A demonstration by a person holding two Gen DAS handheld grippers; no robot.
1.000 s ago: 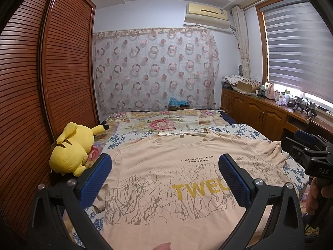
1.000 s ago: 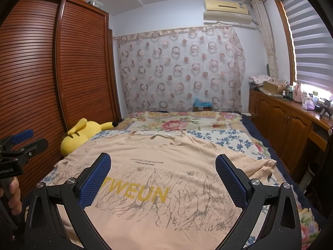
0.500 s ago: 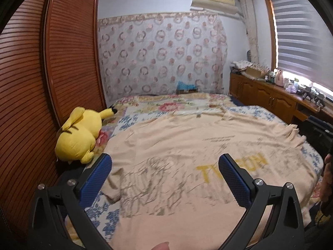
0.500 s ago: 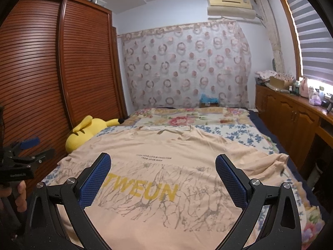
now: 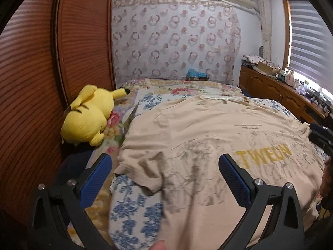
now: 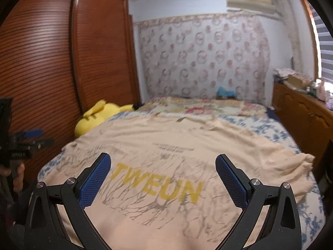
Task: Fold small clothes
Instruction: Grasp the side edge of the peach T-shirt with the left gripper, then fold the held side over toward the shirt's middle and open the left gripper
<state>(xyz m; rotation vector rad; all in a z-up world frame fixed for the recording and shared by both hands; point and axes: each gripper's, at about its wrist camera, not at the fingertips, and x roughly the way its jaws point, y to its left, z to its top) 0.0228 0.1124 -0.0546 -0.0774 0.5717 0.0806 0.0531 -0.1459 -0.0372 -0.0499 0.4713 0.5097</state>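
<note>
Movement since a moment ago: the left gripper (image 5: pixel 165 171) has swung down toward the left sleeve of the beige printed T-shirt (image 5: pixel 208 137), which lies flat on the floral bedspread (image 5: pixel 135 208). Both the left and the right gripper (image 6: pixel 163 171) are wide open and empty, so folding probably begins at that sleeve.

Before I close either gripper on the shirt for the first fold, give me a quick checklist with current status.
1. Beige T-shirt spread print side up on the bed: ok, mostly flat.
2. Left sleeve smooth: not ok, it is rumpled with its edge curled at the bed's side.
3. Left gripper open and empty: ok, fingers wide apart above the sleeve area.
4. Right gripper open and empty: ok, fingers spread over the TWEUN lettering.
5. Yellow plush toy off the shirt: ok, it lies beside the wardrobe, apart from the fabric.
6. Near hem position: cannot tell, it is out of frame below both views.
</note>
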